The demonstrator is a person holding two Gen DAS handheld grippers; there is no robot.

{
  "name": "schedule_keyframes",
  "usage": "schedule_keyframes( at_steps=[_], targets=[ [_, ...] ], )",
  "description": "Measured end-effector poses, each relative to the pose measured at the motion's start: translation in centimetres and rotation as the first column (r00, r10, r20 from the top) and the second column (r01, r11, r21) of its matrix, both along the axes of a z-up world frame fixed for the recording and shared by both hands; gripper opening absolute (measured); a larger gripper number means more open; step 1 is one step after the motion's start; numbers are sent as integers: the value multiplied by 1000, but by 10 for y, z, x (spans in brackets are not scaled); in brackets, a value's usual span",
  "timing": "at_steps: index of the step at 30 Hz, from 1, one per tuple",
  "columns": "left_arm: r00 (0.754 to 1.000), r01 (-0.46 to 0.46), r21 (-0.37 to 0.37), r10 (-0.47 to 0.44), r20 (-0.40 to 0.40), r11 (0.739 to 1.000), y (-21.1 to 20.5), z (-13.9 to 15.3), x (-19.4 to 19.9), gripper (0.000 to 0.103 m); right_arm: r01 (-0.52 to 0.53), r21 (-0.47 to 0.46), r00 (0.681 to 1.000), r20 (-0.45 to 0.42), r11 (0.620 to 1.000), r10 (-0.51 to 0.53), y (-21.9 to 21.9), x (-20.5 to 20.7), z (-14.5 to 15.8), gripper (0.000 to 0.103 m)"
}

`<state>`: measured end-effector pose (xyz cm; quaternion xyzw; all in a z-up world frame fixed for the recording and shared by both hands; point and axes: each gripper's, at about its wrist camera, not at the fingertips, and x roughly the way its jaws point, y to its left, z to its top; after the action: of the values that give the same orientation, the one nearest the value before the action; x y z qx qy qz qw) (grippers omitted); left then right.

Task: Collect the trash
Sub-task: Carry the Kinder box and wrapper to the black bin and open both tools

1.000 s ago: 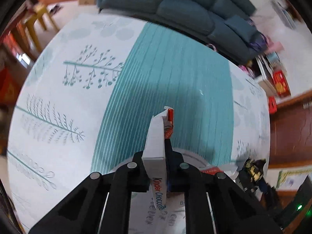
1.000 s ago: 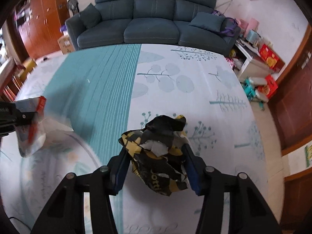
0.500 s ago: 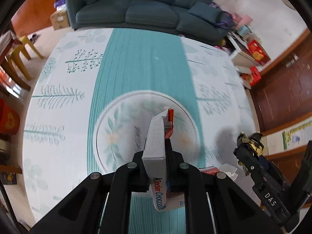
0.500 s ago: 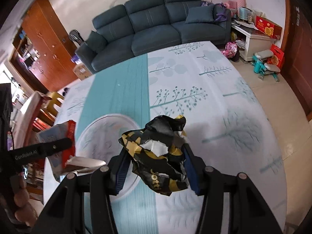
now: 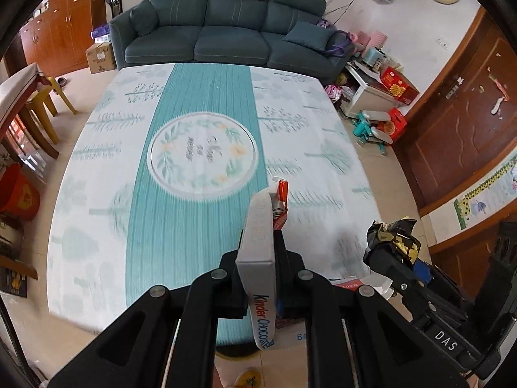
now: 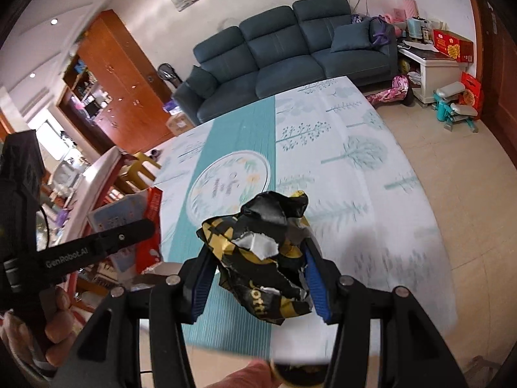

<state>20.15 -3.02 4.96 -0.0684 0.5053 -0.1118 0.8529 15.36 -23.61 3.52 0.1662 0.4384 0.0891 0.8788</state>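
Black-and-gold crumpled wrapper (image 6: 261, 255) clamped in right hand-held gripper (image 6: 258, 278), flattened Kinder box (image 5: 258, 252) in left hand-held gripper (image 5: 260, 278); carry step, bin unseen, drop-off next.

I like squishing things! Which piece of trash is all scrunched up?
The black-and-gold foil wrapper in the right gripper; the white Kinder Chocolate box is flat.

Both wrist views high, tilted down, sharing mat (image 5: 200, 148) and sofa (image 6: 290, 55).

Flattened Kinder box (image 5: 258, 242), crumpled black-gold wrapper (image 6: 265, 252)
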Motion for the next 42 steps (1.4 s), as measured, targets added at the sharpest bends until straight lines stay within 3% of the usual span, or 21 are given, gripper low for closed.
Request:
schedule_keyframes(
  at_steps=[8,18,27,34,42],
  targets=[
    [999,45,53,-45,0,998,-22,2,-95,9,-46,40,998,-37,998,48,-17,-83,-5,52],
    [992,116,125,-108,-71,985,-24,-47,-136,9,-5,85,990,-142,996,17,-21,-136,-55,52],
    [970,233,181,-215,-110,956,-15,-148,-154,9,82,89,969,-240,993,-58,-4,-160,-150,52],
    [955,274,159,-249,-161,948,-4,-241,-158,9,158,98,943,-312,983,-120,4,-170,-243,52],
    [941,305,107,-283,-186,946,4,-346,-146,9,163,90,922,-369,982,-119,2,-164,-346,52]
  ],
)
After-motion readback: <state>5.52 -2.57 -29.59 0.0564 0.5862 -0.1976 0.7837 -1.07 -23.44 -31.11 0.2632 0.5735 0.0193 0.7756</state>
